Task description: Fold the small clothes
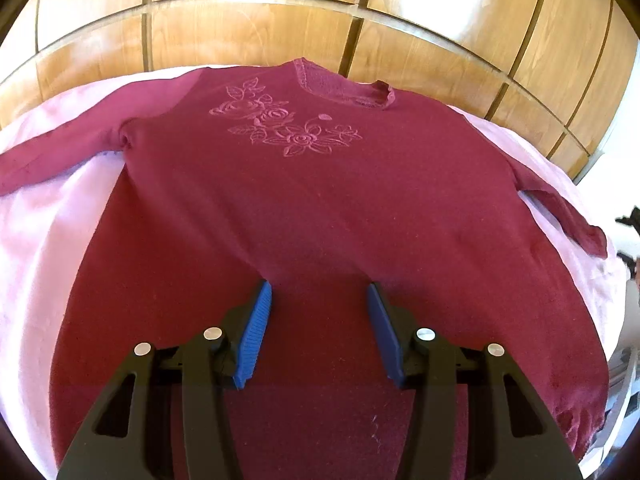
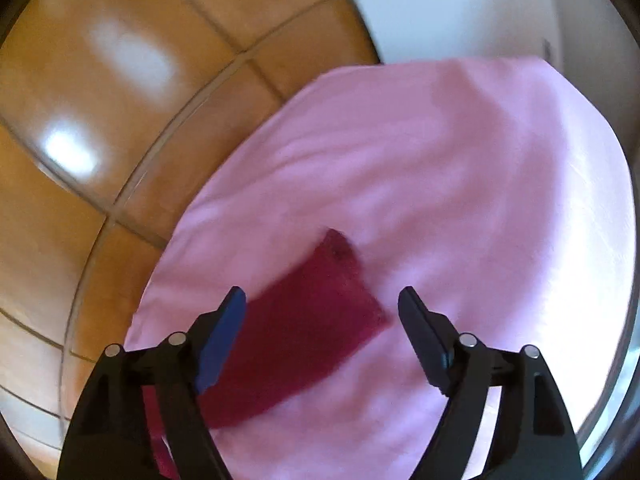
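Sweater [image 1: 320, 200] flat, under left hand-held gripper [image 1: 319, 292]

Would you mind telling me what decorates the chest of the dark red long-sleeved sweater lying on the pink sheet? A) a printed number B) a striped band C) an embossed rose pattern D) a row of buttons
C: the dark red long-sleeved sweater shows raised roses and leaves below its neckline.

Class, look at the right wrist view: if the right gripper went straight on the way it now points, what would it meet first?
Most likely the dark red sleeve lying on the pink sheet, between the open right gripper fingers. The picture is blurred, so depth is uncertain.
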`<state>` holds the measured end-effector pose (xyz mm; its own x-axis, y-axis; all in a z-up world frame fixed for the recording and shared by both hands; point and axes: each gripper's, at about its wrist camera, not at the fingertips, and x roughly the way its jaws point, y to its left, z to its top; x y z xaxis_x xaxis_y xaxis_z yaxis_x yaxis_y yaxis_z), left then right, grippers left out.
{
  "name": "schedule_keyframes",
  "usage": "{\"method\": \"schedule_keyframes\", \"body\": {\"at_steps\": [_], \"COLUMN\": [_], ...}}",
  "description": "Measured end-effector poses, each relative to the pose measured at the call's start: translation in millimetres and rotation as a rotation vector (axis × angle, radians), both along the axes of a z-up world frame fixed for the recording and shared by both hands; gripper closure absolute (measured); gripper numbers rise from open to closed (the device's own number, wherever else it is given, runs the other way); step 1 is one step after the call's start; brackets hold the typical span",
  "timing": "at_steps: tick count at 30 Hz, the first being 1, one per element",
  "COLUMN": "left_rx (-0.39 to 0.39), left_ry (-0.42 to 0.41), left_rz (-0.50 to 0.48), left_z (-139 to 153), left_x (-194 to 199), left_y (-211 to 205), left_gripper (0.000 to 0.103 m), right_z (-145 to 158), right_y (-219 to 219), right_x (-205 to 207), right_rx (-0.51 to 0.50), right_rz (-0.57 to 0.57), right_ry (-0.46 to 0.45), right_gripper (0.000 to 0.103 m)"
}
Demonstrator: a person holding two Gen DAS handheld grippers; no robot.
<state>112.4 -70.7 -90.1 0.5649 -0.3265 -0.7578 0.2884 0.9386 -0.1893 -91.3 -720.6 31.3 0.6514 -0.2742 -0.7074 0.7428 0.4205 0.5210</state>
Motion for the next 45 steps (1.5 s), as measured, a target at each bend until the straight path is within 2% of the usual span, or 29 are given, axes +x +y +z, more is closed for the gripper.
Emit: {"method": "schedule_keyframes", "body": {"at_steps": [5, 7, 10, 12, 13, 15, 16, 17, 18, 22, 25, 28, 31, 35, 38, 42, 45], "left_rx": [0.004, 0.008, 0.012, 0.024, 0.032, 0.04, 0.04, 0.039, 0.039, 0.039, 0.036, 0.024, 0.009, -0.064, -0.105, -0.16, -0.199], "left_ry": [-0.003, -0.002, -0.002, -0.01, -0.013, -0.016, -0.015, -0.013, -0.011, -0.011, -0.011, 0.0, 0.036, 0.07, 0.077, 0.079, 0.074], "left_rz": [-0.001, -0.003, -0.006, -0.005, -0.005, -0.005, -0.005, -0.005, -0.005, -0.011, -0.012, -0.016, -0.034, -0.029, -0.023, -0.005, 0.005], "left_z": [0, 0, 1, 0, 0, 0, 0, 0, 0, 0, -1, 0, 6, 17, 23, 30, 35], "left_x": [-1, -1, -2, -3, -3, -3, -3, -3, -3, -3, -2, -2, 0, -4, -8, -7, -7], "left_y": [-1, -1, -1, -3, -4, -6, -6, -5, -5, -5, -5, -2, 2, 16, 25, 37, 45], "left_gripper": [0.054, 0.054, 0.054, 0.054, 0.054, 0.054, 0.054, 0.054, 0.054, 0.054, 0.053, 0.053, 0.051, 0.051, 0.051, 0.051, 0.051], "right_z": [-23, -28, -40, -42, -42, -41, -40, -38, -36, -17, -27, -29, -16, 21, 54, 90, 108], "right_y": [6, 5, 1, -1, -2, -3, -1, 1, 3, -10, -18, -10, -2, 10, 33, 91, 159], "right_x": [-25, -23, -13, 0, 6, 21, 30, 36, 43, 53, 65, 74, 73, 72, 91, 141, 188], "right_rx": [0.086, 0.099, 0.187, 0.179, 0.185, 0.188, 0.173, 0.149, 0.111, -0.042, -0.049, -0.082, -0.086, -0.07, -0.089, -0.129, -0.155], "right_rz": [0.027, 0.025, 0.06, 0.056, 0.059, 0.082, 0.106, 0.122, 0.129, 0.069, 0.05, 0.069, 0.08, 0.104, 0.166, 0.321, 0.477], "right_ry": [-0.001, -0.005, -0.04, -0.034, -0.037, -0.021, 0.002, 0.04, 0.095, 0.183, 0.278, 0.316, 0.276, 0.14, 0.058, -0.014, -0.052], "right_gripper": [0.033, 0.034, 0.036, 0.041, 0.046, 0.066, 0.074, 0.092, 0.097, 0.098, 0.098, 0.097, 0.097, 0.097, 0.097, 0.097, 0.097]}}
